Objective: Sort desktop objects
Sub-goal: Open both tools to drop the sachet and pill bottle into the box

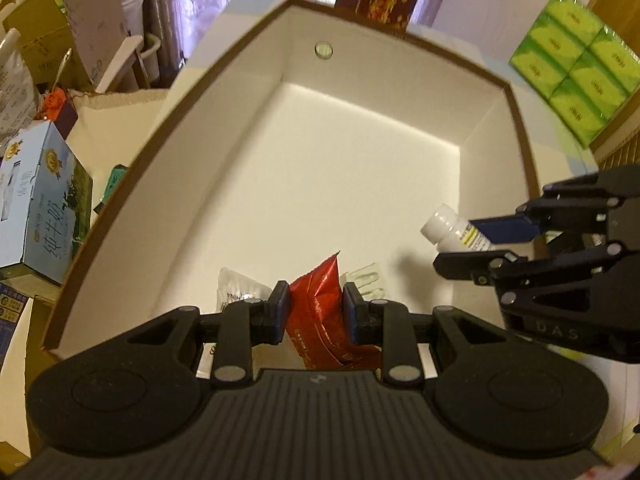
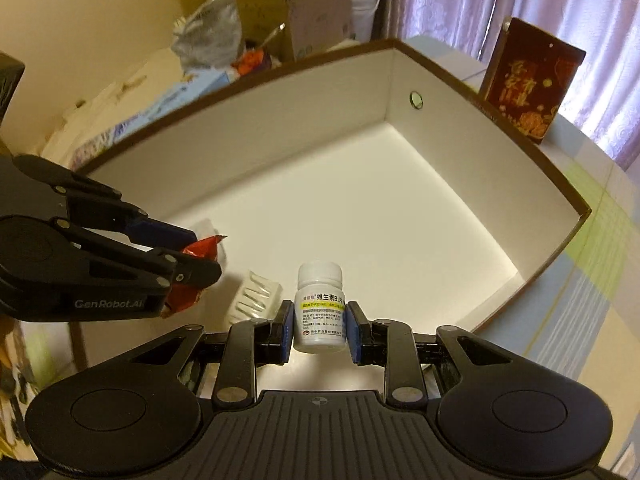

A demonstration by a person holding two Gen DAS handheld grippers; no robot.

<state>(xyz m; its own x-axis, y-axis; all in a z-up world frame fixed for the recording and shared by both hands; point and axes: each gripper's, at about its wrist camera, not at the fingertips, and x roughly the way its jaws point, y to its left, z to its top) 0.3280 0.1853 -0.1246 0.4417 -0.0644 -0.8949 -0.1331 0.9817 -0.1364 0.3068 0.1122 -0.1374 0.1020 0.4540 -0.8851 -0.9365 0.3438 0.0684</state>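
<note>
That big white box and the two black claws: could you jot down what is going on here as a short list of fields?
Container: open white box with a brown rim, mostly bare inside
Left gripper: shut on a red packet, held over the box's near end
Right gripper: shut on a white pill bottle, cap pointing away from the gripper, also over the near end
Already in the box: a clear plastic tray and a clear wrapped item
Beside the box: a dark red card and green tissue packs
</note>
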